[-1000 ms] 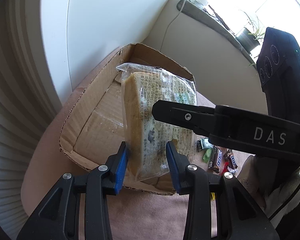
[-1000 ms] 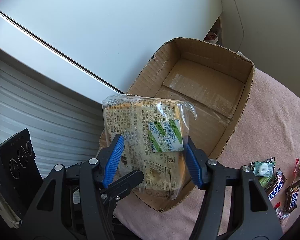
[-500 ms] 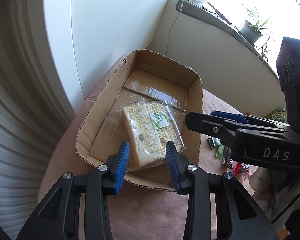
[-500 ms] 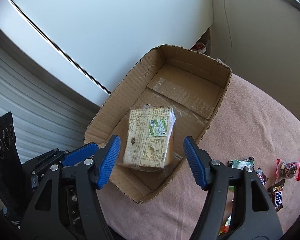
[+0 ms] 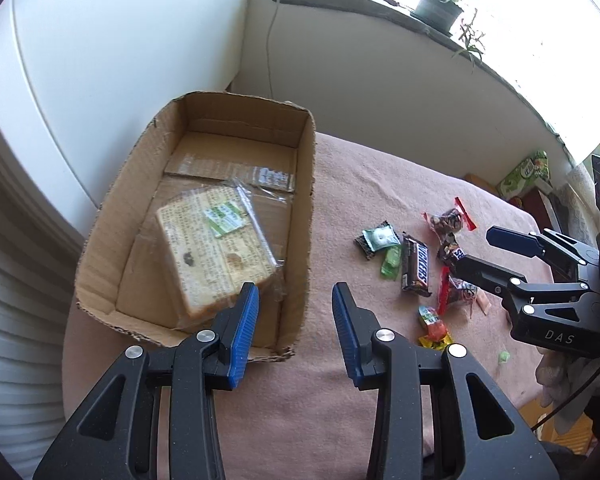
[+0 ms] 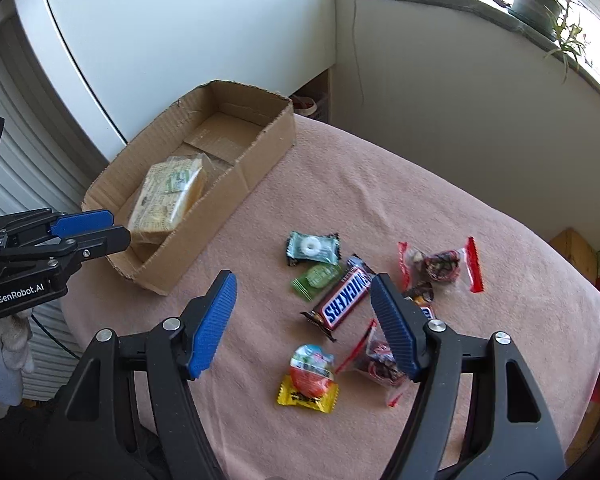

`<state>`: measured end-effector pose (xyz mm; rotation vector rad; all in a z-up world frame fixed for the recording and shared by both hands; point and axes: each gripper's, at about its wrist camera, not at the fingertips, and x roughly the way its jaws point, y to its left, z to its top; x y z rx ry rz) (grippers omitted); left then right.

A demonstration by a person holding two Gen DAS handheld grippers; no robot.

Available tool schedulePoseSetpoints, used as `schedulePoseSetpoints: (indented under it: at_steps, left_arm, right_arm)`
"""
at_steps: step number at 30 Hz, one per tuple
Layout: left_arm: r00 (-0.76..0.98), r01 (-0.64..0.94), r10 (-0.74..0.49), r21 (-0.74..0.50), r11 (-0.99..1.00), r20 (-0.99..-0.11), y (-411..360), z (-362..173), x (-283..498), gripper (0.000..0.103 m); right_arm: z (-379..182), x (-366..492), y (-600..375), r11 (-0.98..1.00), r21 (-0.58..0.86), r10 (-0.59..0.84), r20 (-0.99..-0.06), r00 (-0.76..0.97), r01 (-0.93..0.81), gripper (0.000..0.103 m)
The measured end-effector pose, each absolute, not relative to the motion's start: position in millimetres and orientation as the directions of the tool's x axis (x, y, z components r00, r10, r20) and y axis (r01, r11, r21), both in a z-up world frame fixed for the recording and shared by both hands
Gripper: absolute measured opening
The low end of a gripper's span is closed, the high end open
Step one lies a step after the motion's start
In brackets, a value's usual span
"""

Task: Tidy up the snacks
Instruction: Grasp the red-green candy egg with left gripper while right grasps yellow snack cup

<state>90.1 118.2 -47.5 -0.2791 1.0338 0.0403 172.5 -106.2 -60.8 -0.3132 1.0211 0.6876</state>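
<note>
A clear-wrapped block of bread lies flat in the near half of an open cardboard box; both show in the right wrist view too, bread and box. My left gripper is open and empty above the box's near right corner. My right gripper is open and empty above a pile of small snacks: a Snickers bar, a green mint packet, a green candy, red-edged nut bags and a yellow-and-orange sweet.
The box and snacks sit on a pink cloth-covered table. A white wall and a ribbed shutter stand to the left. A window sill with a potted plant runs along the back. The right gripper shows at the right of the left wrist view.
The bread was held upright by both grippers above the box, then released; it now lies flat inside. Both grippers opened, pulled back and swung right toward the snack pile.
</note>
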Motion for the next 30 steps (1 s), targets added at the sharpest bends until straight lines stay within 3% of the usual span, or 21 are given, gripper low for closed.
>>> schedulePoseSetpoints:
  at_steps: [9,18,30]
  left_arm:
    - [0.455,-0.010,-0.197,-0.226,0.974,-0.868,60.9,-60.1,107.3,0.037]
    - [0.321,0.107,-0.335,-0.318,0.942,-0.886,5.4,-88.4,125.3,0.037]
    - [0.229,0.127,-0.341,-0.320,0.939,-0.912,-17.0,-114.5,142.3,0.037]
  right_arm:
    - [-79.9,177.7,-203.8,0.867,0.050,0.260,-0.894,0.364,-0.496,0.072]
    - [-119.0,170.6,-298.8,0.953,0.048,0.148,-0.935,0.321,-0.300,0.072]
    - [-146.6,180.8,-306.1,0.965,0.056,0.127,-0.954,0.270,-0.258,0.072]
